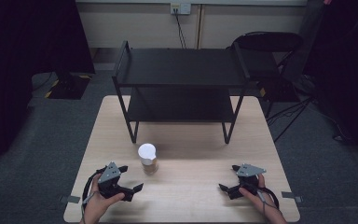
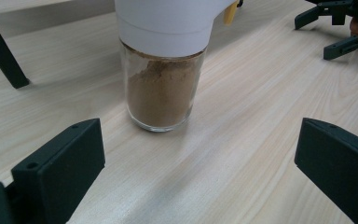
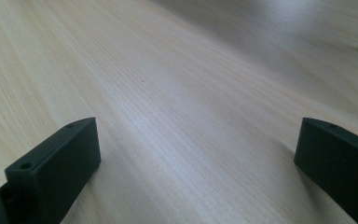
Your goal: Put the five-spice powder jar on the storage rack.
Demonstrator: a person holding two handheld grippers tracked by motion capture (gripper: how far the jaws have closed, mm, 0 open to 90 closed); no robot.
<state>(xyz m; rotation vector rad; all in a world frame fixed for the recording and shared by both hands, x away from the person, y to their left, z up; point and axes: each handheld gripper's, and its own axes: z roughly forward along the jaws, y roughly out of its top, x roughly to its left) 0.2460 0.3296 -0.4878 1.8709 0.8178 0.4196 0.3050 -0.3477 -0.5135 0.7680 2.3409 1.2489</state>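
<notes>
I've got both grippers parked low at the table's [image 1: 261,140] near edge: left gripper [image 1: 129,178] at 7 o'clock, right gripper [image 1: 230,178] at 5, both with jaws spread wide and empty. Jar [image 2: 163,70] of brown powder stands upright just beyond the left one, at its 1 o'clock, centred between its jaws. Rack [image 1: 182,70] sits at 12, shelves bare; likely the jar's destination.

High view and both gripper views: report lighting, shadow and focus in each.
High view: dim, dark edges, the rack shadowing the table. Left gripper view: brighter, the jar sharp, its soft shadow running toward the left hand-held gripper. Right gripper view: sheen on the wood, far tabletop blurred beyond the right hand-held gripper.
</notes>
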